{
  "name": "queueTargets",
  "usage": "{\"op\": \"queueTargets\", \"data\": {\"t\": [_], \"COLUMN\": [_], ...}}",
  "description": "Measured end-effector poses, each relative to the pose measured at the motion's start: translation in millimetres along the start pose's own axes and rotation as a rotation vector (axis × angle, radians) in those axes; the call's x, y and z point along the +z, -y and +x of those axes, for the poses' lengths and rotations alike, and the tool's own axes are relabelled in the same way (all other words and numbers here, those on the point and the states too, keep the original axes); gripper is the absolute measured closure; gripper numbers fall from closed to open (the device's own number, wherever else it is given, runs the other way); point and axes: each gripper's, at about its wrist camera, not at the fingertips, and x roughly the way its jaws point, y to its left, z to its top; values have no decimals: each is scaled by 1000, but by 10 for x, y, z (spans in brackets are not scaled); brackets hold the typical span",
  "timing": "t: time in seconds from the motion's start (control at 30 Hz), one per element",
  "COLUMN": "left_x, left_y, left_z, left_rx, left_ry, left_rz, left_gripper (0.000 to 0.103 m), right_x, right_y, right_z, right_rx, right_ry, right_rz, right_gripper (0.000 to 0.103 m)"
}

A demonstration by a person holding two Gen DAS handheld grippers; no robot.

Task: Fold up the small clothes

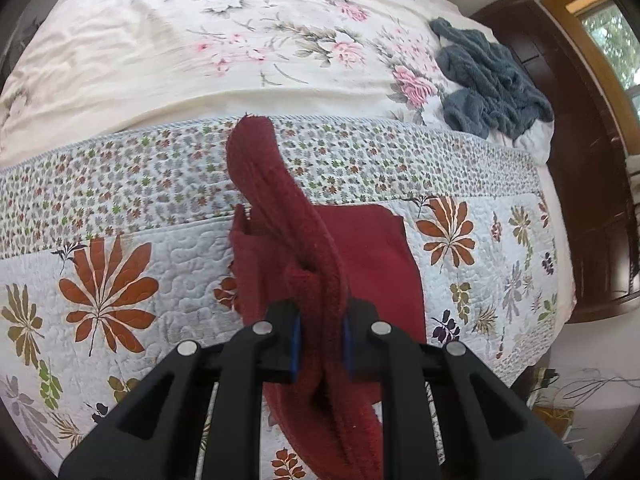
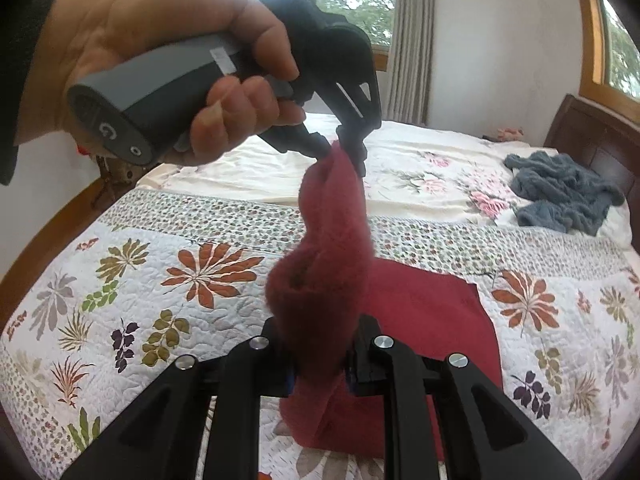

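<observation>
Right, two grippers and one dark red fleece garment strung between them, lifted off the bed. The right gripper pinches a rolled, tube-like fold of the fuzzy cloth between its black fingers. The left gripper, up at 12 o'clock in the right wrist view, bites the far tip of the same strip; a hand wraps its grey handle. From the left wrist view, the left gripper is clamped on the garment, blue pads showing either side of the nap. The rest of the red piece lies flat as a rough rectangle on the quilt, below the raised strip. That quilt is stitched and puffy, white with rust, olive and purple leaf prints and a small-flower border band. Beyond it lies a smooth cream sheet with pink roses. At 2 o'clock, one crumpled blue-grey fleece item sits by the dark wooden headboard.
</observation>
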Motion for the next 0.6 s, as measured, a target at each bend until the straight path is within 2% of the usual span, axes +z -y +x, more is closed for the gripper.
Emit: {"op": "queueTargets", "data": {"t": [0.4,0.6], "left_x": [-1,-42], "left_y": [682,939], "left_z": [545,964], "left_rx": [76,126], "left_ry": [-47,-79], "left_rz": [74,109], "left_gripper": [90,90], "right_x": [-282,-491], "right_y": [621,940], "right_z": [-2,67], "right_rx": [-1,58], "right_ry": [-25,-38], "right_rz": [118,201], "right_gripper": [86,86]}}
